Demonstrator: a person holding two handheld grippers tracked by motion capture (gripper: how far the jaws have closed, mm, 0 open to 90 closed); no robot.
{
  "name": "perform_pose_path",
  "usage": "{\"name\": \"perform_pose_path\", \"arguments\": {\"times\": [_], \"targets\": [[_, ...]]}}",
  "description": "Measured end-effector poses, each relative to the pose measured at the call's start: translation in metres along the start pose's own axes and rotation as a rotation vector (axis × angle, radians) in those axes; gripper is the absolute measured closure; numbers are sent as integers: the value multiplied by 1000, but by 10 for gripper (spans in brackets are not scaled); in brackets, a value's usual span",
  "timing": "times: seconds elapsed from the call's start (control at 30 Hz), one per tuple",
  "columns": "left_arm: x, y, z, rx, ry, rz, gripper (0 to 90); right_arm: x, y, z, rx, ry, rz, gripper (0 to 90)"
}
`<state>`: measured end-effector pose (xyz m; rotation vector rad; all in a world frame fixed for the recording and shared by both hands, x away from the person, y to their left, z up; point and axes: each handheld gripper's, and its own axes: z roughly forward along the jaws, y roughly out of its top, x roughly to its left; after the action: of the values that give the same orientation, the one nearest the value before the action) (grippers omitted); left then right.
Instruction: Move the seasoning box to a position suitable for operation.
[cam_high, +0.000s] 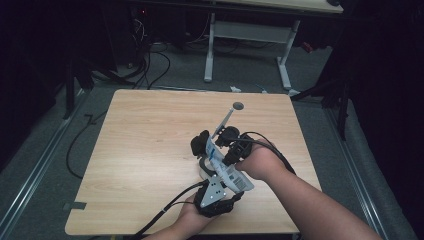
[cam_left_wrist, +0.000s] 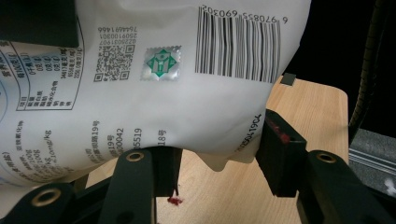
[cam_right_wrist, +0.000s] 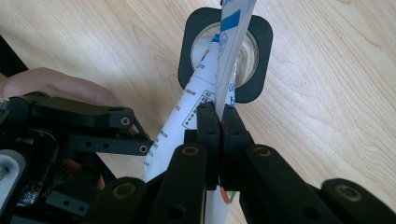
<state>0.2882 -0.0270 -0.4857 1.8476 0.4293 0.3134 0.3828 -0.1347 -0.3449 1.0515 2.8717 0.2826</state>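
The counter (cam_high: 150, 150) is lit evenly from above while its surroundings are left dark; both gripper views are rendered sharp.

1. Left gripper (cam_high: 212, 176): black body, grey three-cornered plate (cam_high: 215, 188) on top w/ small holes; black cable (cam_high: 167, 209) trails off toward table edge.
2. Its jaws, left gripper view: black flat links, brass-ringed pivot holes; red smears on pads (cam_left_wrist: 279, 131).
3. Right gripper (cam_high: 227, 145): black, blocky; black cable (cam_high: 274, 149) loops over hand.
4. Its jaws, right gripper view: black links, round pivot holes; reddish pad face.
5. Forearms bare, no sleeves, no gloves.
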Motion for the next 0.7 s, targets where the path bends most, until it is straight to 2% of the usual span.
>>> {"name": "perform_pose_path", "arguments": {"times": [0.7], "targets": [[1,1,-1,-6,6,3,545,-1,2,0,-4,1,-7,893]]}}
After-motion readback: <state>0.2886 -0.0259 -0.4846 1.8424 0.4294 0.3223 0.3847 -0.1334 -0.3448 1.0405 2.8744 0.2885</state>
